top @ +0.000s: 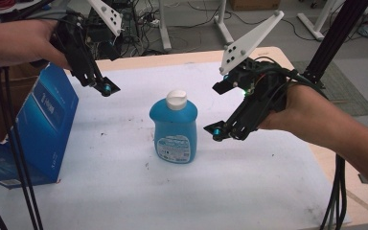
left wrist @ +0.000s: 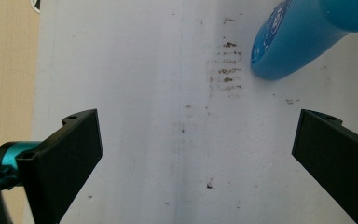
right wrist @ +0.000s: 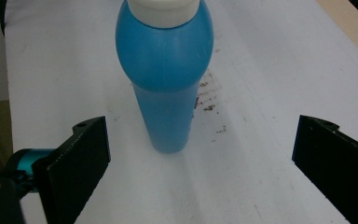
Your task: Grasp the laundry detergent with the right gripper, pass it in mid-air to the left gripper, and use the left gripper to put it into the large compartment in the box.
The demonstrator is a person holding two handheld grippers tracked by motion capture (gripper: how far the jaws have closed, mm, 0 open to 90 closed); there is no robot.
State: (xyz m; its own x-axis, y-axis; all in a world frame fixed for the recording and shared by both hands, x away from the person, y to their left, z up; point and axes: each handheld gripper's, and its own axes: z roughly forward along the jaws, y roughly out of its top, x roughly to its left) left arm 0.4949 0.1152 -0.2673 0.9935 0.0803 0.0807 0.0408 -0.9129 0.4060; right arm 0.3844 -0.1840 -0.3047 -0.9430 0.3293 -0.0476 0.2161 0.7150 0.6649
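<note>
A blue bottle (top: 174,129) with a white cap stands upright in the middle of the white table cover (top: 120,191). My right gripper (top: 219,109) hovers just to its right, open, jaws aimed at the bottle but apart from it. In the right gripper view the bottle (right wrist: 165,79) stands ahead between the wide-apart jaws of the right gripper (right wrist: 200,158). My left gripper (top: 103,86) is held up at the back left, well away from the bottle. The left gripper (left wrist: 196,154) is open over bare cover, with the bottle (left wrist: 298,37) at the top right.
A blue carton (top: 43,129) stands on edge at the left side of the table, with a cardboard box behind it. A black frame post (top: 330,43) rises at the back right. Dark smudges (left wrist: 226,65) mark the cover near the bottle. Cables hang at both sides.
</note>
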